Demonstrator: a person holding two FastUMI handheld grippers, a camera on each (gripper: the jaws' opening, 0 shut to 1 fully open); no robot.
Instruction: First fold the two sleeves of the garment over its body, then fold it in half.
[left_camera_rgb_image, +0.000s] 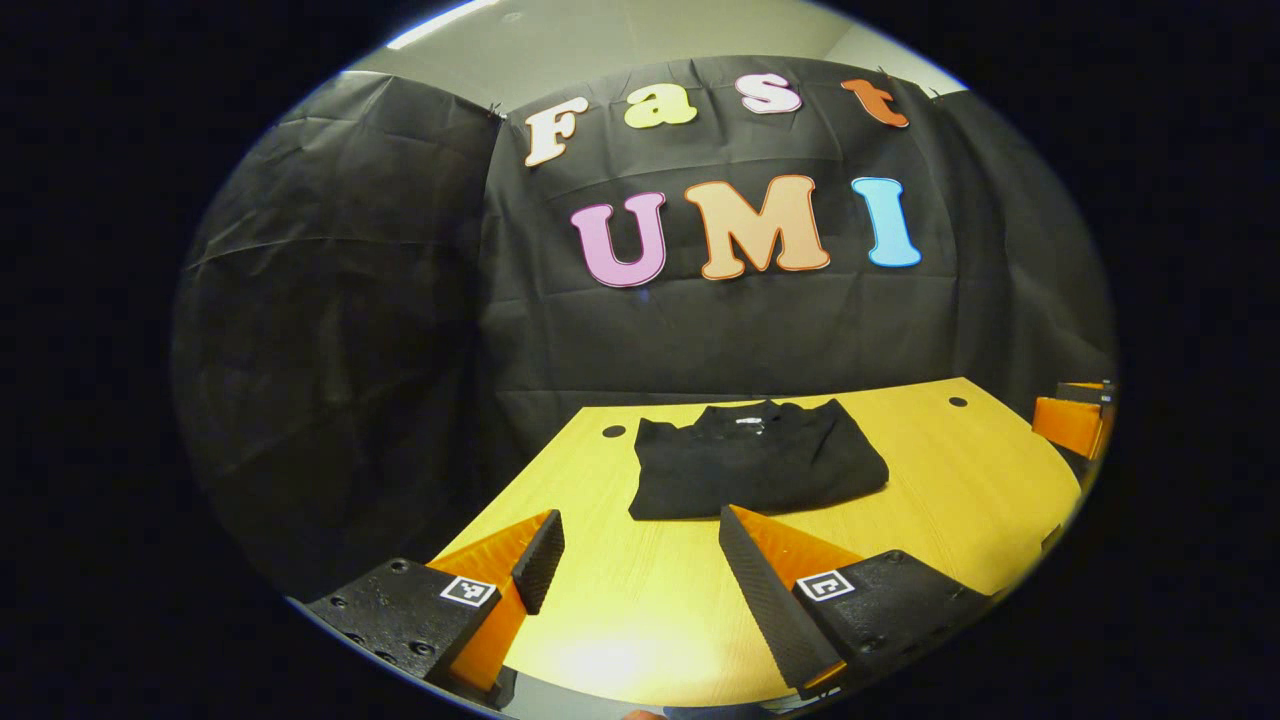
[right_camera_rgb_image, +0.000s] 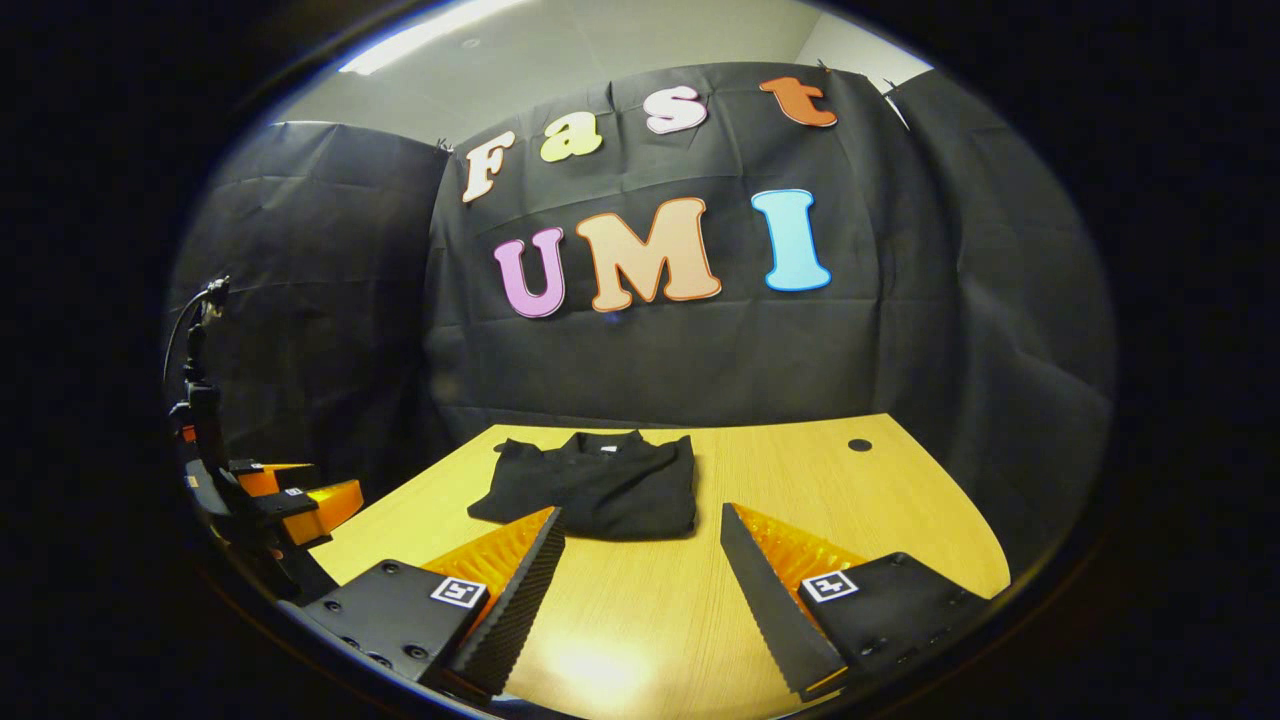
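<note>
With sleeves tucked and halves stacked, the garment (left_camera_rgb_image: 757, 462) appears fully folded on the table (left_camera_rgb_image: 940, 500). Short of the garment, left gripper (left_camera_rgb_image: 640, 560) and right gripper (right_camera_rgb_image: 640, 570) hover, fingers spread, empty; probably only withdrawal remains.

- we see both views lit from above: a bright ceiling light strip (left_camera_rgb_image: 440, 22) shows at the top left of the left gripper view, and again (right_camera_rgb_image: 430, 35) in the right gripper view.
- the table (left_camera_rgb_image: 960, 470) is brightly lit, with a soft white glare patch near its front edge (right_camera_rgb_image: 590, 665) between the fingers.
- the black garment (left_camera_rgb_image: 755, 462) is so dark that we make out few folds; it casts only a thin shadow.
- fisheye distortion bends the table's edges and curves the wall cloth (right_camera_rgb_image: 300, 260) toward the rim.
- the centre is sharp; the rim goes dim and slightly soft.
</note>
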